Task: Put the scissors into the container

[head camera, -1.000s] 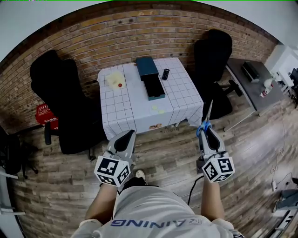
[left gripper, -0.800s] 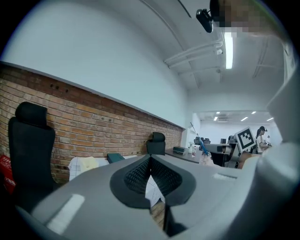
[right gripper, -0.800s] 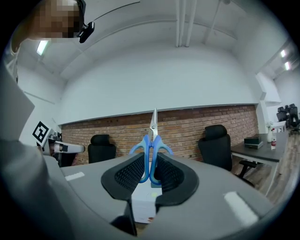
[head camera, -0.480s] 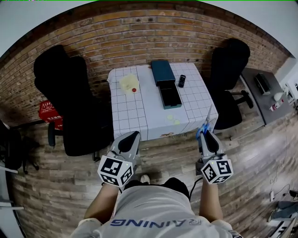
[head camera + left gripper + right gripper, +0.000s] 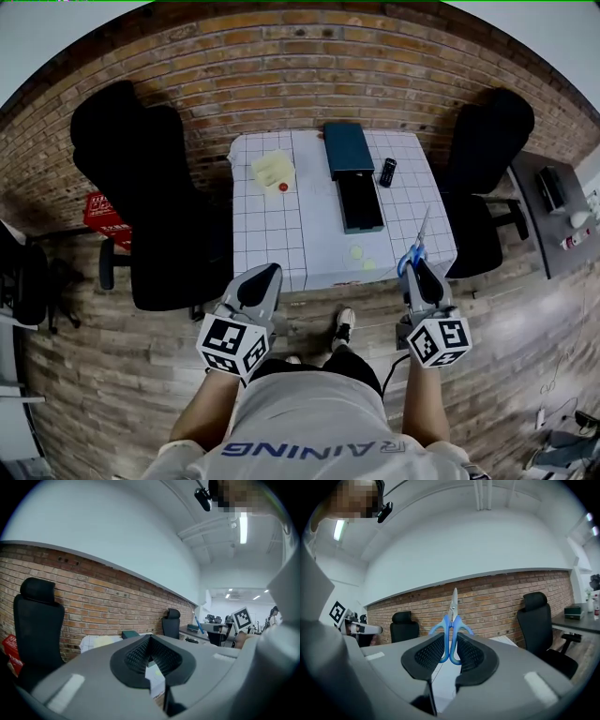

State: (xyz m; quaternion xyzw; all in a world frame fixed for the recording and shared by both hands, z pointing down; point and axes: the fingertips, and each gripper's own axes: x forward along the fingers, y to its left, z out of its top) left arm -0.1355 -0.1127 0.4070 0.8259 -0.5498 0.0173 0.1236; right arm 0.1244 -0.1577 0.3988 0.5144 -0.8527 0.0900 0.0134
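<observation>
Two ribbed dark pads (image 5: 430,653) of the right claw (image 5: 450,641) pinch blue-looped scissors (image 5: 453,620).

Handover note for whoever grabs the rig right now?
Right tool: shut on the scissors at the blue handles, blades pointing away from it.
Left tool: shut, empty.
Container: open, on the table ahead of the person.
Done: scissors are in the grip, off the table.
Left: carry them over the container and release them inside.
</observation>
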